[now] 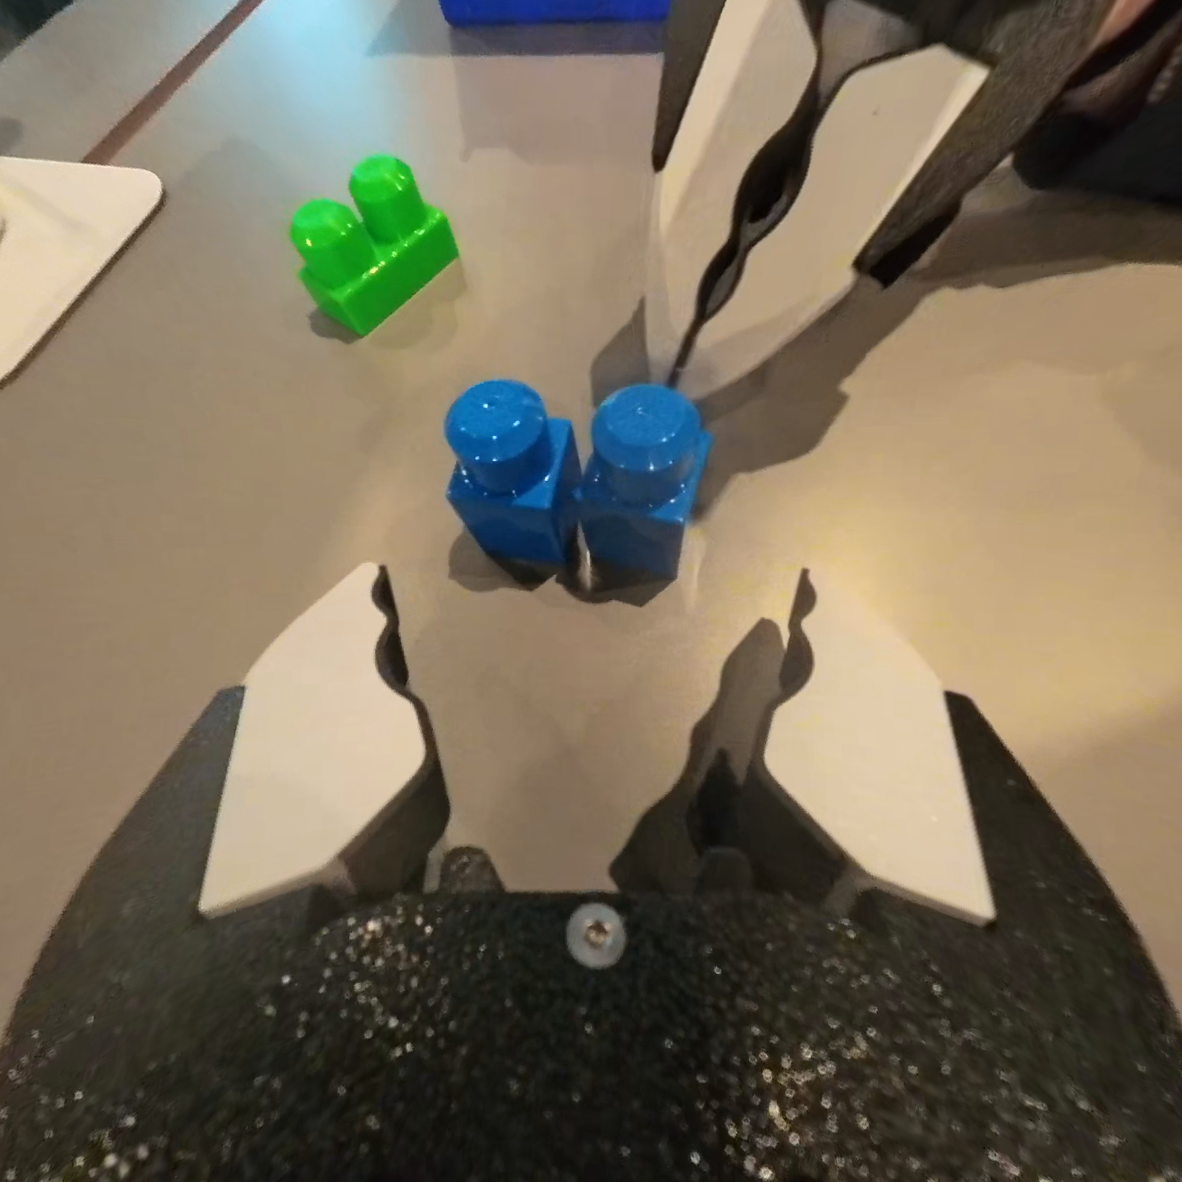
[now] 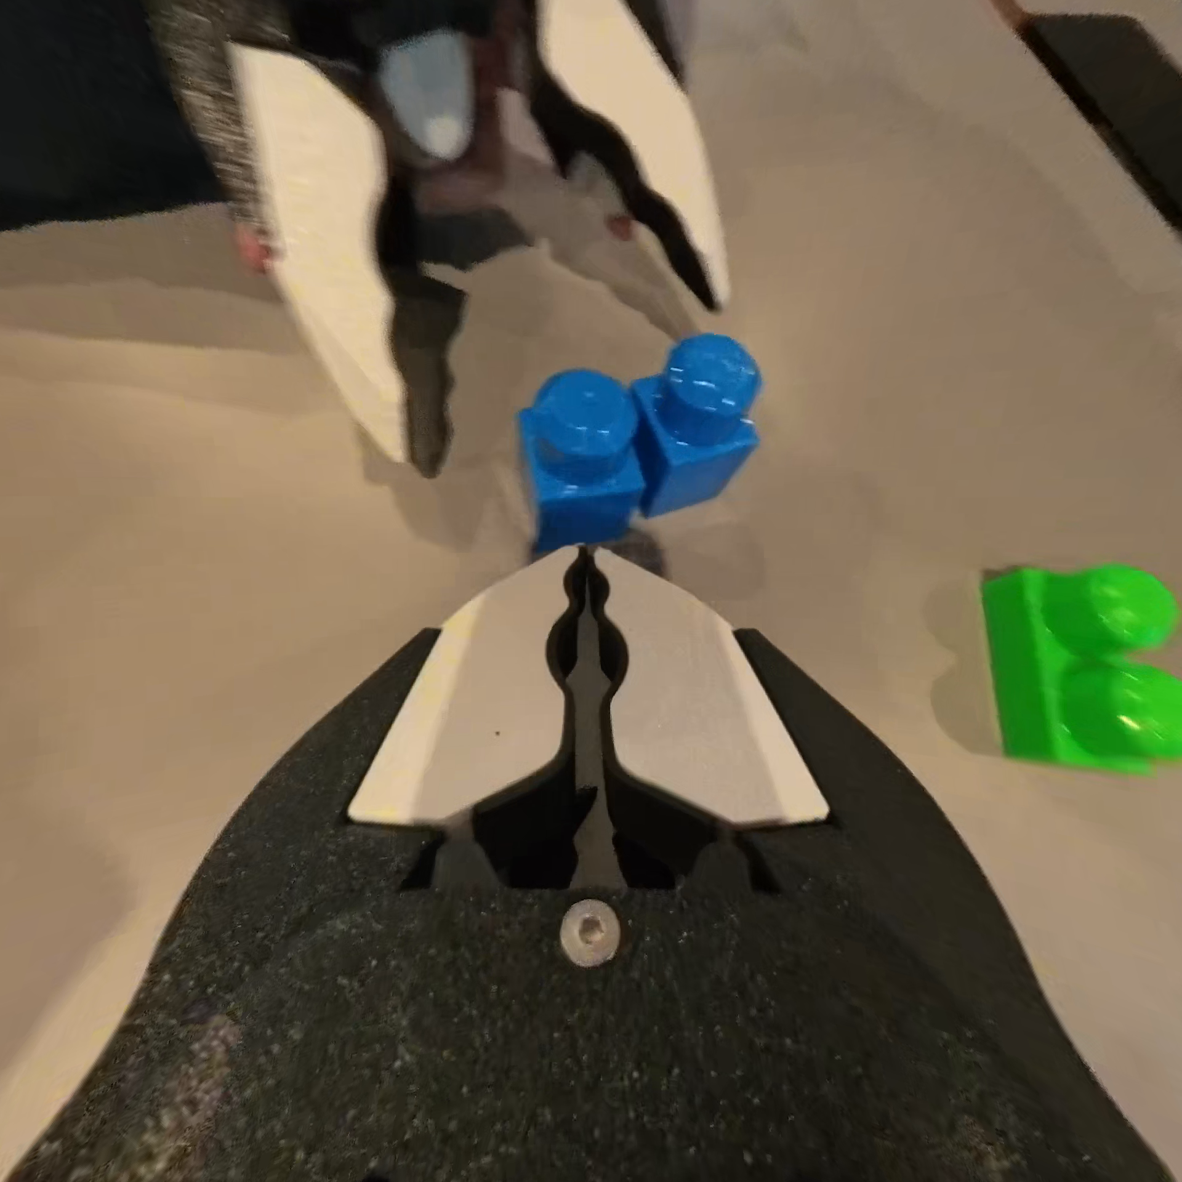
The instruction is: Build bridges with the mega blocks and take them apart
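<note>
Two blue single-stud blocks (image 1: 512, 486) (image 1: 643, 486) stand upright side by side on the grey table, touching. My left gripper (image 1: 588, 575) is open and empty, its tips just short of them. My right gripper (image 1: 675, 377) comes from the far side, shut and empty, its tip against the right-hand blue block. In the right wrist view the right gripper (image 2: 583, 553) touches the base of the nearer blue block (image 2: 579, 460); the other blue block (image 2: 697, 428) stands behind it. The left gripper (image 2: 566, 380) is open beyond them. A green two-stud block (image 1: 374, 256) (image 2: 1081, 671) lies apart.
A white tray (image 1: 64, 256) lies at the table's left edge. A blue container (image 1: 550, 9) stands at the far edge. A dark flat object (image 2: 1119, 96) is at the right wrist view's upper right. The grey table (image 1: 192, 512) shows around the blocks. The left gripper's tips are roughly 6 cm from the right gripper's.
</note>
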